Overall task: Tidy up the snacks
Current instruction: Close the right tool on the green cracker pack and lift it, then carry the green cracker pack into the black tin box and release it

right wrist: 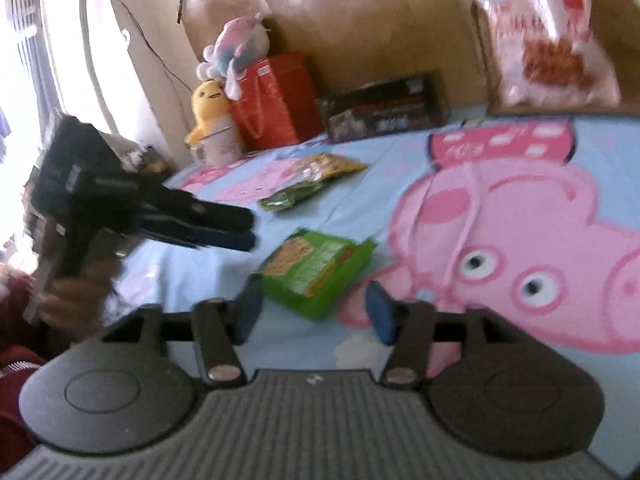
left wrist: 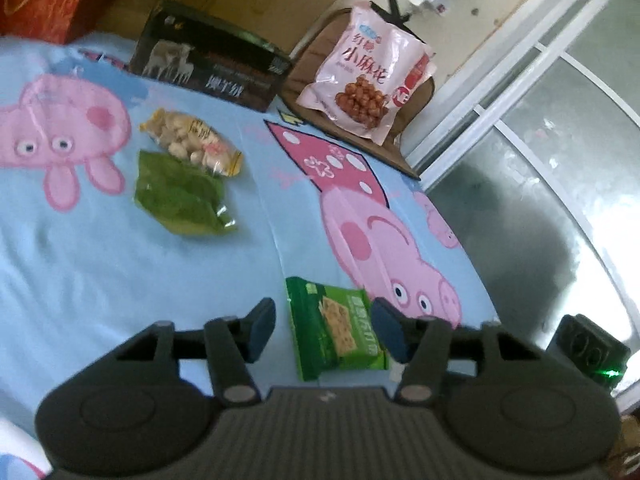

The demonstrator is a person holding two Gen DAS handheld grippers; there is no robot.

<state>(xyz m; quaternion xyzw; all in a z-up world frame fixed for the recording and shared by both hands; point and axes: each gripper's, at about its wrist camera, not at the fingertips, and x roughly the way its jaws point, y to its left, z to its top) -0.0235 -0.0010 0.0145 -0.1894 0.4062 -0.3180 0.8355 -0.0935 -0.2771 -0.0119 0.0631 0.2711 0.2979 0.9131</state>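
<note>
While spread flat under both claws, a pale blue sheet (left wrist: pixel 120 264) printed with pink cartoon pigs, covering the whole work surface. Beyond it, past the left claw's tips and to their right, a glass sliding door (left wrist: pixel 532 184) with white frames; straight ahead, a brown board wall (right wrist: pixel 360 20). Far ahead of the left claw, a dark box (left wrist: pixel 208 60) with white animals printed on it, and to the right of that a pink snack bag (left wrist: pixel 368 76) lying on a brown cushion (left wrist: pixel 308 76). Ahead and left of the right claw, a red bag (right wrist: pixel 280 96), plush toys (right wrist: pixel 228 56) beside it. Midway ahead of the left claw and off to its left, a clear bag of pale snacks (left wrist: pixel 192 140) touching a green packet (left wrist: pixel 180 196).

Left gripper (left wrist: pixel 326 330) spread wide, gripping nothing, its blue pads either side of the green cracker packet (left wrist: pixel 336 328) lying flat on the sheet; contact with the pads not clear. Right gripper (right wrist: pixel 314 312) likewise spread wide and empty, the same green cracker packet just ahead between its tips, apparently untouched.
</note>
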